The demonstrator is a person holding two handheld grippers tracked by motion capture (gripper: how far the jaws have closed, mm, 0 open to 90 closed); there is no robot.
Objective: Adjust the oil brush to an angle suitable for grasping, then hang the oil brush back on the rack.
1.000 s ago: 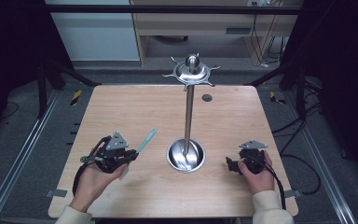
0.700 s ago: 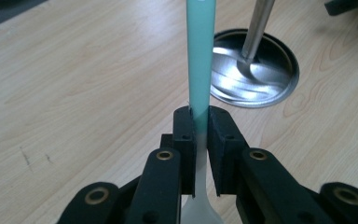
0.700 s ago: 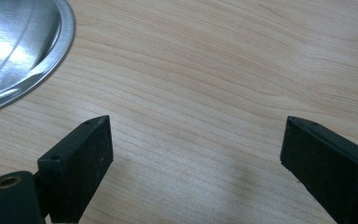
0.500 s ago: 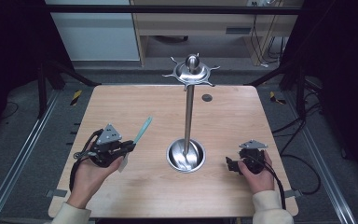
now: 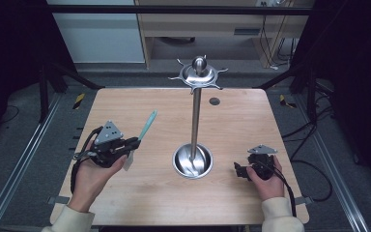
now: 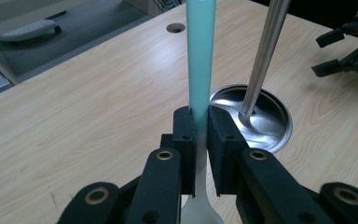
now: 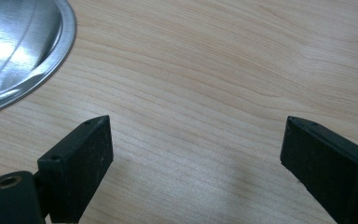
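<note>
left gripper clenches a teal spoon left of the steel stand; right gripper, jaws spread and holding nothing, rests right of it.

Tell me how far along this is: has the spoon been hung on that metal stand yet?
Not yet. Done: the left tool has the teal-handled spoon clamped and off the table. In hand: it is carried, handle pointing toward the stand. Left: probably hanging it on the hooked top, which holds nothing. The right tool rests open.
</note>
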